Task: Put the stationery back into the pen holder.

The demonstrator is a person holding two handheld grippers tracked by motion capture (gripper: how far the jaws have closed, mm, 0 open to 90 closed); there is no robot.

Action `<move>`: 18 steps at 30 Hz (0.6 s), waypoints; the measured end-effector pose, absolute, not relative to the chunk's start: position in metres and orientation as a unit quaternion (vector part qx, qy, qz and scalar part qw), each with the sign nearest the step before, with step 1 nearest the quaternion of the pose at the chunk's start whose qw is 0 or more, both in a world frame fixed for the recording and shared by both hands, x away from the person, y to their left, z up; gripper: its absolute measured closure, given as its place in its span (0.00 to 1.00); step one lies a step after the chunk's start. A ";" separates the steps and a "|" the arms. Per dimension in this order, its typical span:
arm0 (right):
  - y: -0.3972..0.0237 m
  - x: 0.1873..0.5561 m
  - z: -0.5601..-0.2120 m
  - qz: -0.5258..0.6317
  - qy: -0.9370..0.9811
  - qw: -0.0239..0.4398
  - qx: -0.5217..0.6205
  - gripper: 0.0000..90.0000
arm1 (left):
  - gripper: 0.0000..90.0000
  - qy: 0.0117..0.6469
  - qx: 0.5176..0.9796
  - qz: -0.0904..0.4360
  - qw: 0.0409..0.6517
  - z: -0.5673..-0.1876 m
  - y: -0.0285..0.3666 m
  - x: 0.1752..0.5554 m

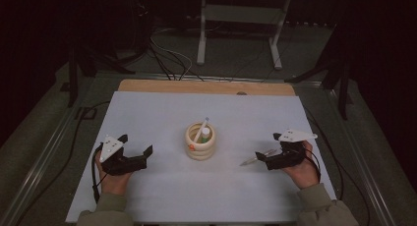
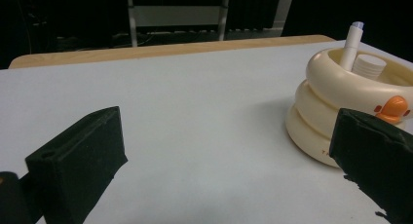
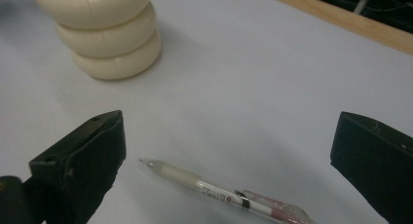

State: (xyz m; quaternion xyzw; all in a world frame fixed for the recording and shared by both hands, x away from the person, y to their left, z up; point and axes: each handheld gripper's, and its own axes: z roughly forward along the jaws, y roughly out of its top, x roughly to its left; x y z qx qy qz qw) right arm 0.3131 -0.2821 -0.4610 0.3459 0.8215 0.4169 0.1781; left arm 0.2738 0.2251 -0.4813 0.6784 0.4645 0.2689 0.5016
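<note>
High view: dim and small, so the pen [image 1: 256, 158] barely made out, a pale streak on the white table [image 1: 162, 113], partly hidden under the right gripper [image 1: 268, 158], tip poking out toward 9 o'clock. Left gripper [image 1: 135, 148] at 9 o'clock of the cream ringed holder [image 1: 200, 142], well apart from it, jaws spread wide on nothing. Holder contents hard to read: a white marker [image 1: 201, 131] leaning toward 1 o'clock, beside a stubby white cylinder [image 1: 205, 132].

Left gripper view: jaws wide apart, bare table between them; holder [image 2: 336, 87] at 3 o'clock, its lower right side covered by the right-hand jaw.

Right gripper view: jaws wide open, touching nothing. Pen [image 3: 219, 191] flat on the table between them, low at 6 o'clock, nearer the left-hand jaw, tip toward 10 o'clock, rear end cut off by the bottom edge. Holder [image 3: 109, 34] at 11 o'clock, top cropped.
</note>
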 end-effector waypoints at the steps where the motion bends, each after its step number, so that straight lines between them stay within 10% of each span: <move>1: -0.278 0.316 -0.462 0.409 0.831 0.170 0.336 0.00 | 0.00 0.465 0.678 0.269 0.503 -0.481 0.225 0.274; 18: -0.253 0.327 -0.476 0.354 0.878 0.127 0.295 0.00 | 0.00 0.464 0.679 0.266 0.503 -0.482 0.224 0.274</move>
